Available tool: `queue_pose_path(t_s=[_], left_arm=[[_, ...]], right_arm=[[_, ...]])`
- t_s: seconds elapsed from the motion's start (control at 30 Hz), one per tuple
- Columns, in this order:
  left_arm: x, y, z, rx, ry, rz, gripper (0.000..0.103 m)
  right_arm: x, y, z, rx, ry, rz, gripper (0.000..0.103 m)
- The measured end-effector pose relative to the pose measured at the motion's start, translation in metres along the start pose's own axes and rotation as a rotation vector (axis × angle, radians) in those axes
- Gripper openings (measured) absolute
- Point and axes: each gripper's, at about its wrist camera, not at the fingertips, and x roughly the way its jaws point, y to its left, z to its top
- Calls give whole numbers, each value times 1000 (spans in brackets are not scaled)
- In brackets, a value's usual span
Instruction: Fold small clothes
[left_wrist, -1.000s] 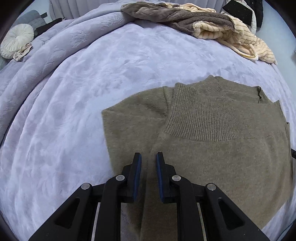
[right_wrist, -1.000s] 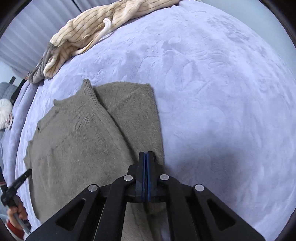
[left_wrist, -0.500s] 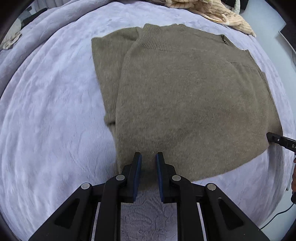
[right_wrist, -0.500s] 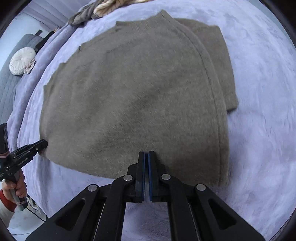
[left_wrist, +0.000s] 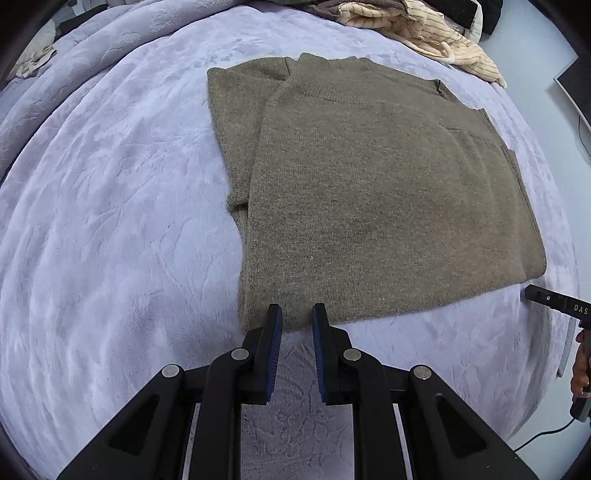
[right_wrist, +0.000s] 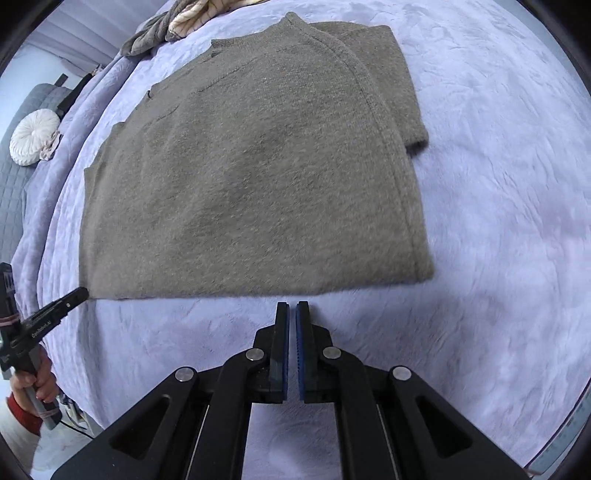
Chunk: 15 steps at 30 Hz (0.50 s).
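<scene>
Both grippers have drawn back: left fingers (left_wrist: 277, 325) narrowly straddle the sweater's (left_wrist: 388, 192) hem, right fingers (right_wrist: 283, 325) closed, empty.

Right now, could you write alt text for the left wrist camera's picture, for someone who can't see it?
An olive-brown knitted sweater lies folded flat on a pale lilac bedspread, its collar pointing away. The left gripper sits at the sweater's near hem, its blue-padded jaws slightly apart, holding nothing. A cream striped garment is heaped at the far edge.
</scene>
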Motion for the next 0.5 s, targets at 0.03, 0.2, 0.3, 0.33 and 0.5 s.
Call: queue_pose_path(t_s=[0.03,0.2,0.3,0.33,0.5], left_arm=[[0,0,0,-5,4,1,18],[-3,8,-7,-41,20,-10,18],[-6,9,-10,-41,15,3,18],[-8,10,-11,-41,14,8,18],[-13,14,-14,-54,16,28,73]], right_arm=[[-1,3,-2,5,4,5,4],[2,25,-7,-28,25,15,4],[4,39,-8,-52,35,20,4],[6,41,-8,-57,39,24,4],[13,66,-7,-97,59,37,4]])
